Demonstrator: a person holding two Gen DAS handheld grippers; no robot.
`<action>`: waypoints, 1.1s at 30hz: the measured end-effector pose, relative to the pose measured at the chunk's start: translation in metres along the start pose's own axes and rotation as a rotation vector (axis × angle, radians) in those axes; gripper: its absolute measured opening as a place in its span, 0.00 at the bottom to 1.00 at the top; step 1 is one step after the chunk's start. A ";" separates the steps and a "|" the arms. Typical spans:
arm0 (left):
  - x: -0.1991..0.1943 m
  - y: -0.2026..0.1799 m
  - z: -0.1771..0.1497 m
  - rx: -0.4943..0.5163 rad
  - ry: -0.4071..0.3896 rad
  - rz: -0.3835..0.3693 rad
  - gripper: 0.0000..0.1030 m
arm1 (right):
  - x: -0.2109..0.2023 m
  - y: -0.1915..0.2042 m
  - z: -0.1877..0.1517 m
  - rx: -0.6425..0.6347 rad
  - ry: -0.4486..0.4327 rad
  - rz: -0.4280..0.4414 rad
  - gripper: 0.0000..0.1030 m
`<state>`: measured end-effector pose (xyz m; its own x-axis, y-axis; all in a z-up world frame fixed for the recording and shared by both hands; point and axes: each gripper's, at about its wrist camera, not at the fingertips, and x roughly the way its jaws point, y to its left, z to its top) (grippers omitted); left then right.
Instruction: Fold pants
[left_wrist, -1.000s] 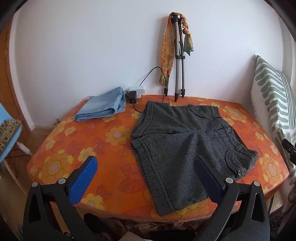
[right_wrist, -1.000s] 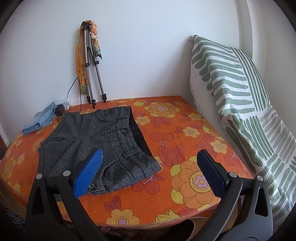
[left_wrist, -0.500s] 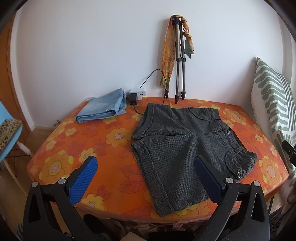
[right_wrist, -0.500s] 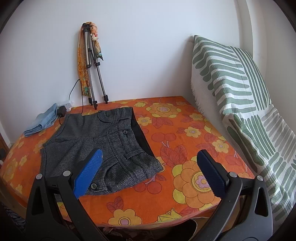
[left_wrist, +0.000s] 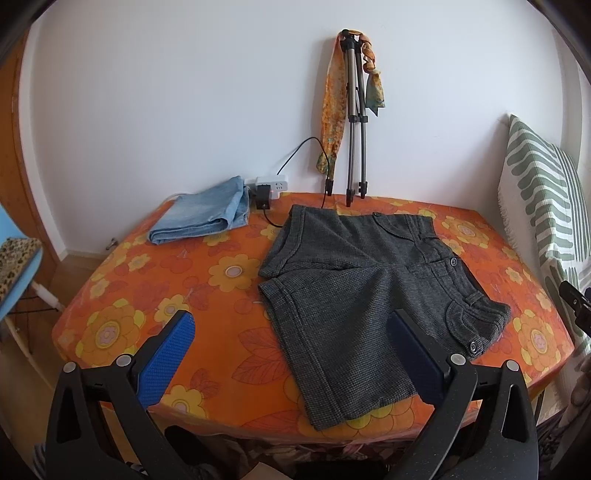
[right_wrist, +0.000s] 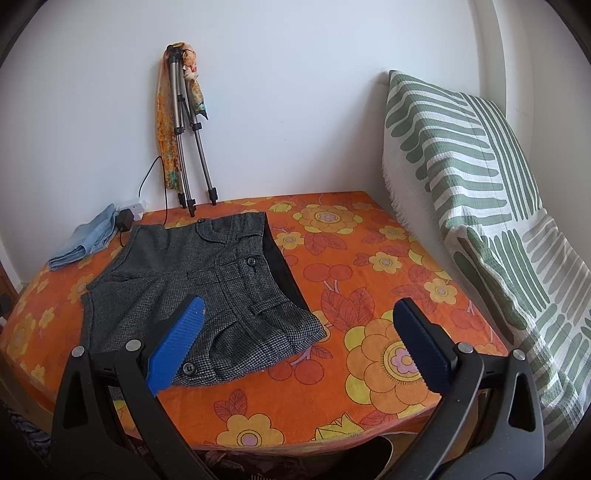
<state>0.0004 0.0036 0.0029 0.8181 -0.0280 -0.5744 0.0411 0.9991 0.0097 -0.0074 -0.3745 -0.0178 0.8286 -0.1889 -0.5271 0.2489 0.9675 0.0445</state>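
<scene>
Dark grey checked shorts (left_wrist: 362, 280) lie spread flat on the orange flowered tablecloth (left_wrist: 155, 280), waistband to the right, leg hems to the left and front. In the right wrist view the shorts (right_wrist: 207, 280) sit left of centre. My left gripper (left_wrist: 291, 343) hangs open above the table's front edge, its right pad over the near leg, nothing between the pads. Near the front right of the shorts, my right gripper (right_wrist: 295, 332) stands open too, with its left pad over the waistband corner and a button. Neither touches the cloth.
Folded light blue jeans (left_wrist: 201, 212) lie at the back left beside a white power strip (left_wrist: 271, 182) with a black plug and cable. A tripod (left_wrist: 356, 122) draped with scarves leans on the wall. A green striped cushion (right_wrist: 480, 206) stands at the right. A blue chair (left_wrist: 14, 273) is left.
Both views have shifted slightly; the table and shorts sit a little lower in frame in the left wrist view. The shorts have not moved and both grippers stay open.
</scene>
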 end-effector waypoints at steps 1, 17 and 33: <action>0.000 0.000 0.000 0.000 0.000 0.000 1.00 | 0.000 0.000 0.000 0.000 0.000 0.000 1.00; 0.001 -0.005 -0.001 -0.002 0.010 -0.010 1.00 | -0.001 0.002 -0.002 0.000 -0.002 -0.001 1.00; 0.003 -0.003 -0.002 -0.006 0.014 -0.014 1.00 | -0.001 0.002 -0.002 -0.001 -0.002 -0.001 1.00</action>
<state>0.0014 0.0004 -0.0007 0.8090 -0.0420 -0.5863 0.0494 0.9988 -0.0034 -0.0086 -0.3721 -0.0187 0.8294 -0.1898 -0.5255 0.2489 0.9676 0.0432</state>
